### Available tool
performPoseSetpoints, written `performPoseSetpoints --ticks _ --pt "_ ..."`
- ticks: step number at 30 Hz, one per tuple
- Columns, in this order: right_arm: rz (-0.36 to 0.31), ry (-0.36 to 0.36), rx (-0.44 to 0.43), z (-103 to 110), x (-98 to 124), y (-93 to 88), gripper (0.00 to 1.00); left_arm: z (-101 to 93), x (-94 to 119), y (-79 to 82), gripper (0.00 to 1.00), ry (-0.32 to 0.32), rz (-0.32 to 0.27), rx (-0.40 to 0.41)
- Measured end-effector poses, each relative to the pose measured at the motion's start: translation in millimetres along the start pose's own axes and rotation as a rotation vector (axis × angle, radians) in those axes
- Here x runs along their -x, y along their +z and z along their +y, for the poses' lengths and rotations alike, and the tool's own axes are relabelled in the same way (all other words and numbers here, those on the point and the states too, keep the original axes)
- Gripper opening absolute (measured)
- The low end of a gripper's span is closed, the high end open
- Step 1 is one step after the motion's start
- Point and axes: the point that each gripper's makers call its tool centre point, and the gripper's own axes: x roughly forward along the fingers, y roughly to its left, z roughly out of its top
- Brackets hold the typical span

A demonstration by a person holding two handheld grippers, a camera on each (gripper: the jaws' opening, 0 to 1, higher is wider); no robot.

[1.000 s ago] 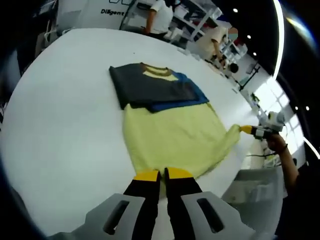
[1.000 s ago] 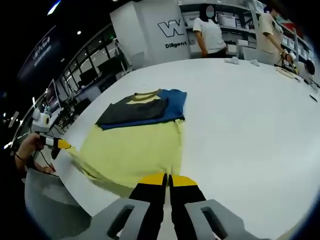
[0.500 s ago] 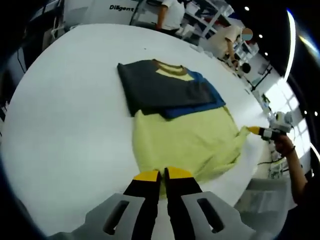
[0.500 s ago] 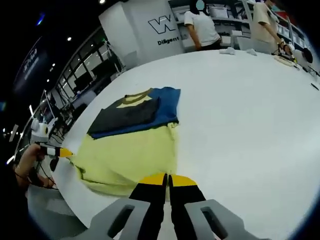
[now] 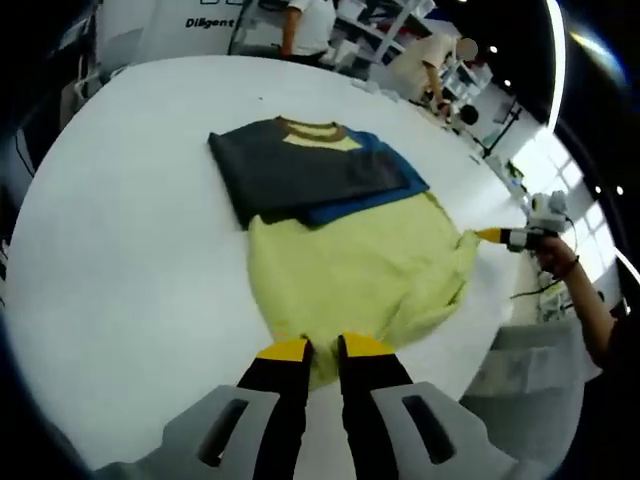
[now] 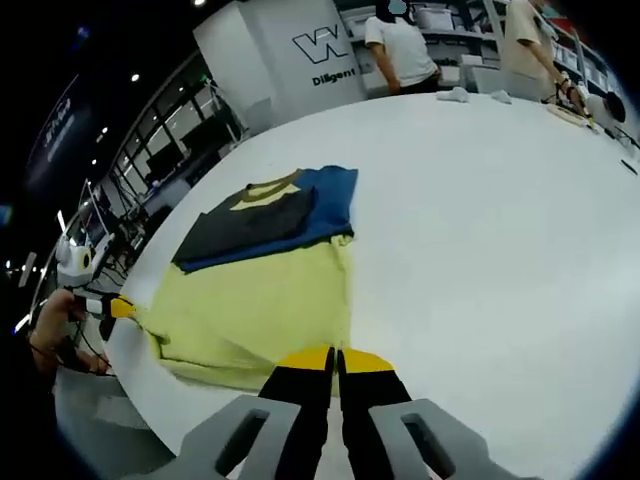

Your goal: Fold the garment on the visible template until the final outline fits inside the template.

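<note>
Handheld gripper rig, same look on both sides

Left gripper and right gripper: black jaws with yellow tips, growing out of a light grey body with slotted cutouts. The hand on the other gripper has a dark band at its wrist.

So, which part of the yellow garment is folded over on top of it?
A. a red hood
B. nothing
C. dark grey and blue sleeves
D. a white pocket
C: the dark grey and blue sleeves lie folded across the upper part of the yellow garment.
</note>
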Motion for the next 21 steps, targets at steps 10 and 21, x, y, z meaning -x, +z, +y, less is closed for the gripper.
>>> performPoseSetpoints --ticks 10,21 --pt "-0.012 0.002 -0.005 2 4 1.2 0.0 -4.7 10 -10.0 0.09 -0.042 -0.003 -0.005" --pt "-0.007 0.003 0.0 3 4 1.7 0.0 -8.7 3 -15.6 0.0 -0.077 -0.006 -0.104"
